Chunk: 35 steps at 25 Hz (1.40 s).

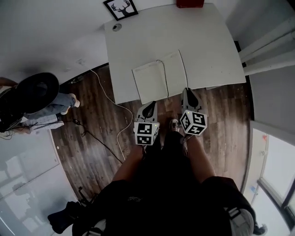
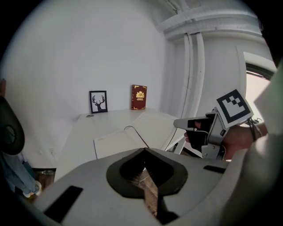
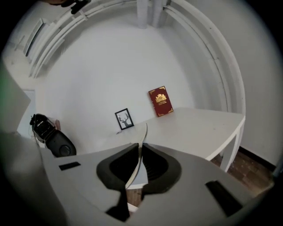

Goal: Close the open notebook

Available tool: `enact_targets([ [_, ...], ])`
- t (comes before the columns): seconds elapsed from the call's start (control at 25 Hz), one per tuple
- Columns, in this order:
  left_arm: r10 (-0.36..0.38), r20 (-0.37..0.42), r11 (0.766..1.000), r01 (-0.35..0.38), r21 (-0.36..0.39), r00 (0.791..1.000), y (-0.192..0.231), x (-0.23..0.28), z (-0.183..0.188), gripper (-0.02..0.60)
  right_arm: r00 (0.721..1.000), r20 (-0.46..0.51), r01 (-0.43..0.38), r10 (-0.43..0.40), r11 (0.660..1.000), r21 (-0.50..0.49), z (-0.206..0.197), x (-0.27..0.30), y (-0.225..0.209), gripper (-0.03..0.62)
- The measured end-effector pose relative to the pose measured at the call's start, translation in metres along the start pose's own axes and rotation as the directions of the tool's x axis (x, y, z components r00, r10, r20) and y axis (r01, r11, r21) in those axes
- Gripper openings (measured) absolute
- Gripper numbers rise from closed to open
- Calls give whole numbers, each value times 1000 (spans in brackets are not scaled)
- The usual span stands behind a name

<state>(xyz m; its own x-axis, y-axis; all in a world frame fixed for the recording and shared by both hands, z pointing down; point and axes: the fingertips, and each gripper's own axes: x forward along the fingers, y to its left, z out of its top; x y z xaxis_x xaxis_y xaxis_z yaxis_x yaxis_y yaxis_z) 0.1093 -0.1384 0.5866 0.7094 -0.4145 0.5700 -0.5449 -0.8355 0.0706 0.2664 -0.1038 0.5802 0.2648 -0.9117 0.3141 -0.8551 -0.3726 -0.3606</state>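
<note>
An open notebook point(image 1: 159, 80) with blank pages lies near the front edge of the white table point(image 1: 207, 41). Its left page point(image 2: 116, 143) rests flat. The right half stands lifted off the table, and I see it edge-on point(image 3: 142, 137) running between the right jaws. My right gripper point(image 1: 186, 91) is shut on the front edge of that right half. In the left gripper view the right gripper point(image 2: 177, 123) shows at the right, held by a hand. My left gripper point(image 1: 150, 105) hovers just off the table's front edge, before the left page, jaws together and holding nothing.
A red book point(image 1: 189, 3) and a framed deer picture point(image 1: 120, 8) stand at the table's back against the wall. A small round object point(image 1: 117, 27) lies near the picture. A white cable point(image 1: 110, 99) trails over the wooden floor. A person point(image 1: 32, 99) sits at the left.
</note>
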Motion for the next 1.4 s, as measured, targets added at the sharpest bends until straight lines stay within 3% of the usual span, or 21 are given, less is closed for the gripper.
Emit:
enact_targets([
  [0.32,88,26,996,-87,-37,996,44,-26,-3,2,995,29,-85,90,987,-138,15,-1,60,44],
  [0.88,127,46,987,-122,-106,991,73,-36,-11,2,980,-44,-196,192,931,-307,5,4,113,44],
  [1.2,152,36,976,-144,-161,988,91,-39,-20,2,970,-101,-244,222,877,-413,-4,6,137,44],
  [1.4,165,35,972,-157,-177,986,98,-38,-24,2,956,-146,-294,255,818,-495,-15,9,154,44],
])
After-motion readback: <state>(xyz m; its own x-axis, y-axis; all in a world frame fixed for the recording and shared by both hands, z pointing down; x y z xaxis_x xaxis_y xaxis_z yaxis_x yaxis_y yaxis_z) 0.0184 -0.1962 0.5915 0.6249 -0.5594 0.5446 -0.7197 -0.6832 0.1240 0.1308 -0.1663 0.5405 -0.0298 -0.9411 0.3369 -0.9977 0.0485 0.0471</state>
